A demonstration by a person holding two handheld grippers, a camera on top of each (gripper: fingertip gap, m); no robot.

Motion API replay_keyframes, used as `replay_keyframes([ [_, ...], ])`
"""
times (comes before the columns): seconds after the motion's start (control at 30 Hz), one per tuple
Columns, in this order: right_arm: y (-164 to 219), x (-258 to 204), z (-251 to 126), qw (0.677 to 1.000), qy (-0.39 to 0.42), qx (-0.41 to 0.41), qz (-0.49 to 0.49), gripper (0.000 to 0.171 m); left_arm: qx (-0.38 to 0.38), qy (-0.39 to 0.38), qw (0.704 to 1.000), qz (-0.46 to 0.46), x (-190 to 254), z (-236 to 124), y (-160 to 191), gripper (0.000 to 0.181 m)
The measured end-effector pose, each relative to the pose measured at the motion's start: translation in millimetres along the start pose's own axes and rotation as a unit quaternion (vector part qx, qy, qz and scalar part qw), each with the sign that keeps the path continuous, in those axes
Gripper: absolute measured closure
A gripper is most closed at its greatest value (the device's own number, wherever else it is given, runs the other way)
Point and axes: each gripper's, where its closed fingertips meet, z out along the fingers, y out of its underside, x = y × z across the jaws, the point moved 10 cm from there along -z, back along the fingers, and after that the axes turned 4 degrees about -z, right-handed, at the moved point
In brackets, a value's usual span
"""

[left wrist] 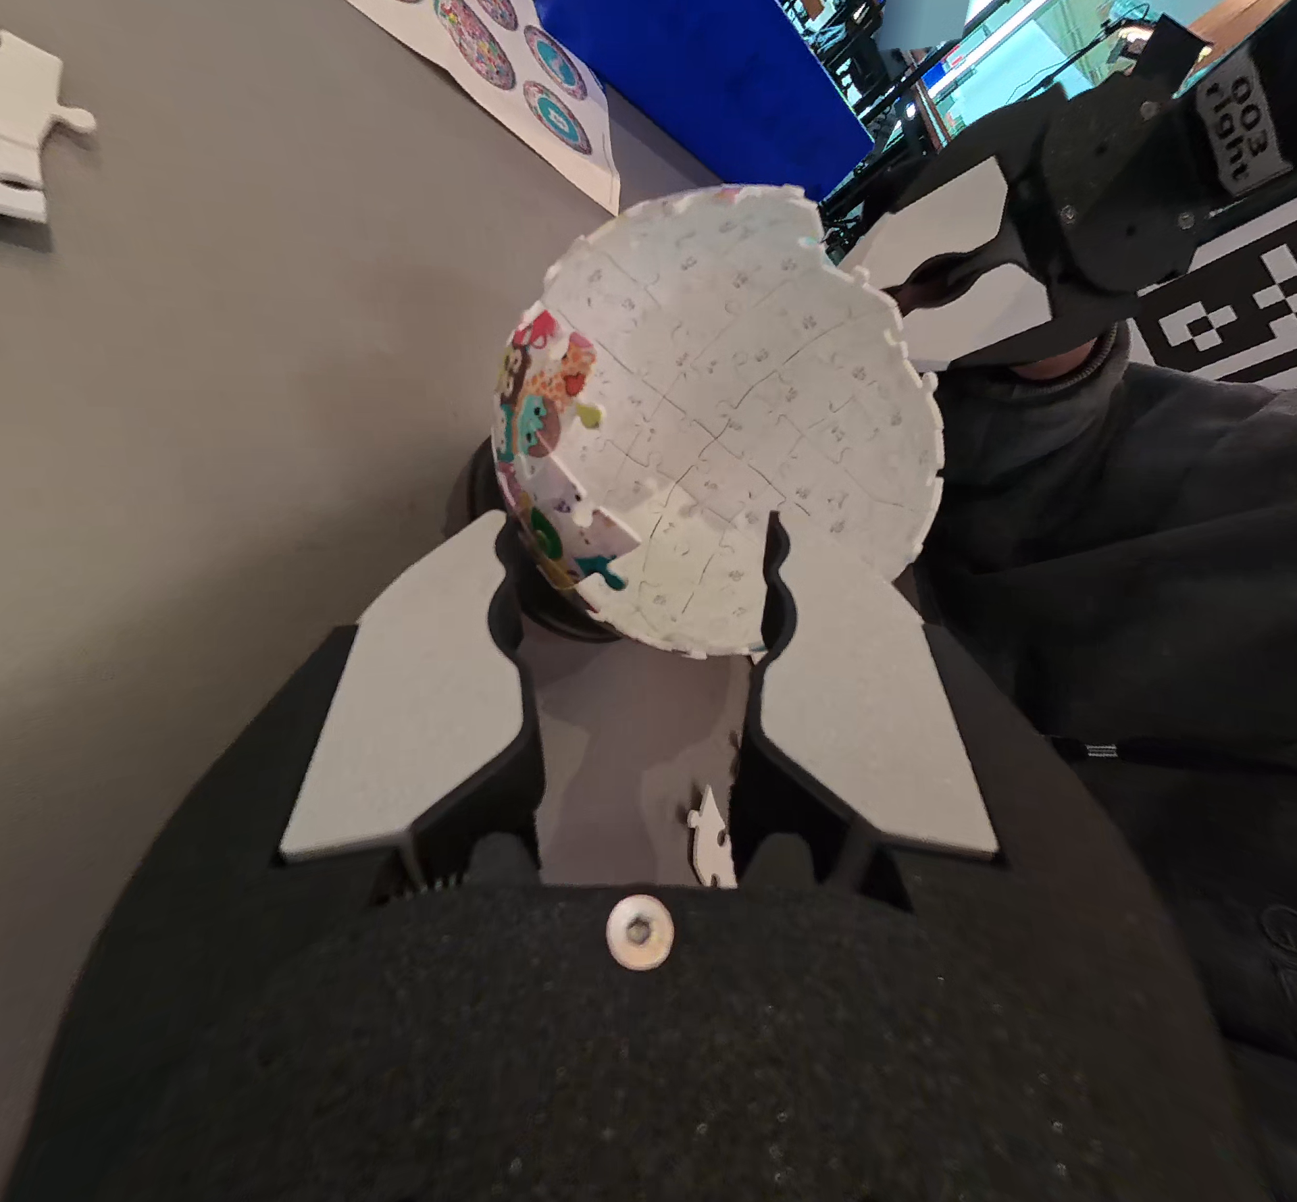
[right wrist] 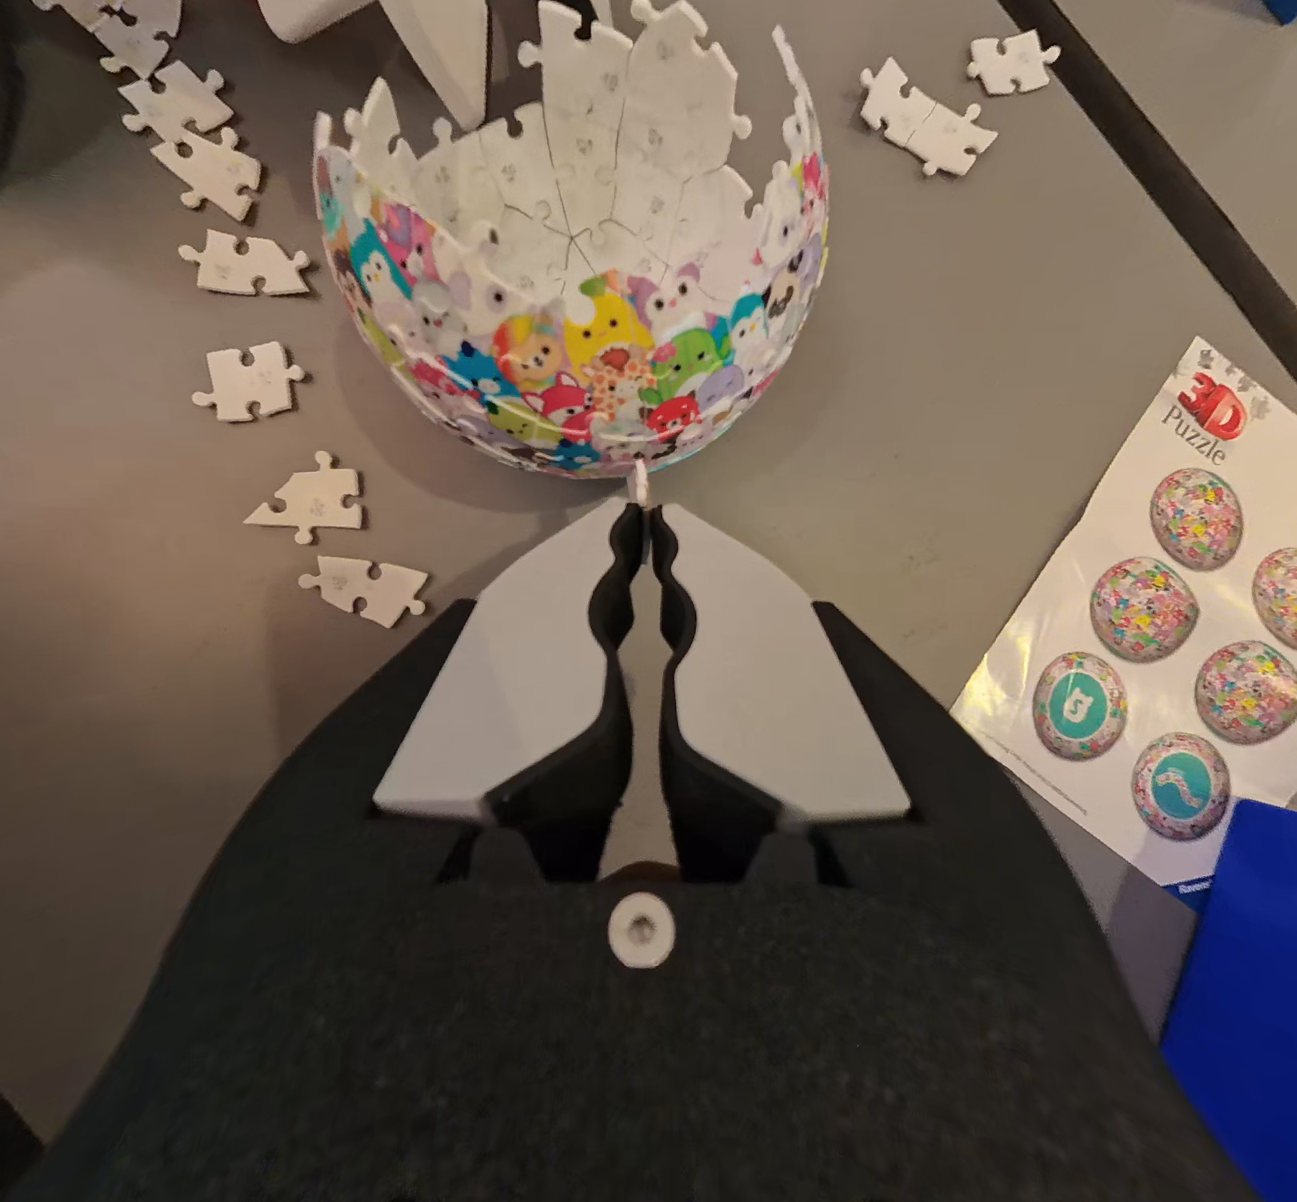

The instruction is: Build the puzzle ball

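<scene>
Hand-held grippers [right wrist: 642,523] over grey table [right wrist: 877,537]

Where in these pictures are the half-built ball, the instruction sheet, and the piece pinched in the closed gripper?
Ball [right wrist: 561,354]: right wrist view, on its colourful outer shell.
Sheet [right wrist: 1151,614]: right wrist view, on one of its printed ball images.
Piece [right wrist: 640,485]: right wrist view, on the white edge above the right gripper [right wrist: 647,514].

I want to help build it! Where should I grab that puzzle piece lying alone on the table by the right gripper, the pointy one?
Probably pinch the pointy piece across its two long straight edges, coming straight down from above. It lies flat, white side up, with bare table around it, so fingers fit on both sides. Avoid the small knobs; they look harder to grip.
</scene>
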Motion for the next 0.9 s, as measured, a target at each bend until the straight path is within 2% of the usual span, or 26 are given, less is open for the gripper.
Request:
replay_keyframes([
  [0.73, 7.9, 21.2, 21.8, 0.999, -0.021, -0.009, 0.030, 0.170, 0.035, -0.005, 0.999, 0.020, 22.0, -22.7, 0.9, 0.116],
  [0.83, 12.4, 28.4, 13.7, 1.000, -0.007, 0.000, 0.027, 0.169, 0.041, -0.030, 0.998, 0.031, 25.3, -33.4, 0.0, 0.116],
  [0.9, 10.3, 35.3, -5.1, 0.999, -0.002, 0.037, 0.032, 0.170, 0.053, -0.064, 0.995, 0.046, 35.4, -48.6, -5.1, 0.117],
])
